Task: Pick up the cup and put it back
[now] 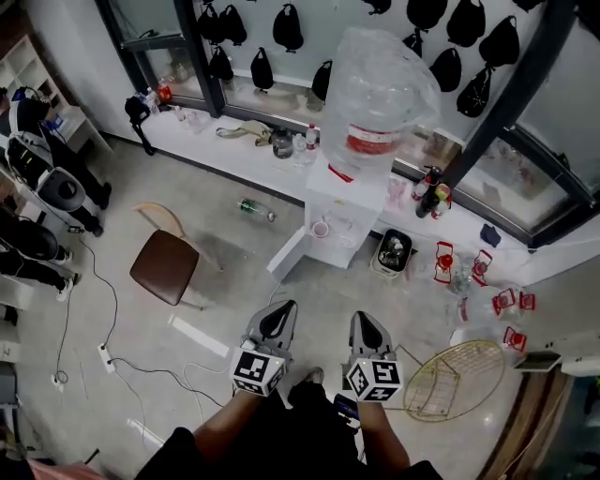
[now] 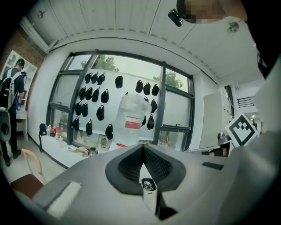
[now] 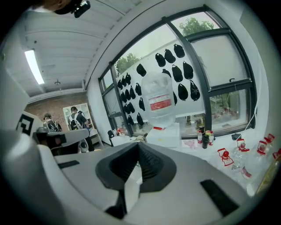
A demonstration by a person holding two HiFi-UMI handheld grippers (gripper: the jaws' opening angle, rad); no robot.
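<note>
1. Head view: The grey left tool (image 1: pixel 281 309) and the grey right tool (image 1: pixel 366 319), each bearing a square-marker cube, are held side by side over the grey floor (image 1: pixel 234 281). Both have their jaws closed together and carry nothing. Well ahead of them, a white water dispenser (image 1: pixel 342 211) topped by a large clear plastic bottle with a red label (image 1: pixel 380 98) stands against a long white desk (image 1: pixel 206 141) under the window. A small pale cup with a pinkish rim (image 1: pixel 321 228) sits in the dispenser's front recess, well apart from both tools. A brown-seated chair (image 1: pixel 164 267) stands at left and a gold wire frame (image 1: pixel 455 380) lies near the right tool. Black bags (image 1: pixel 286 26) hang on the window.

2. Left gripper view: The left tool's black ribbed pads (image 2: pixel 156 165) press together with nothing between them. The bottle rises beyond their tip. The cup is too small to make out here. A person with a backpack (image 2: pixel 11 94) stands at far left.

3. Right gripper view: The right tool's pads meet at the tip, gripping nothing. The dispenser and bottle stand ahead, and red-capped clear containers (image 3: pixel 225 154) lie at right.
</note>
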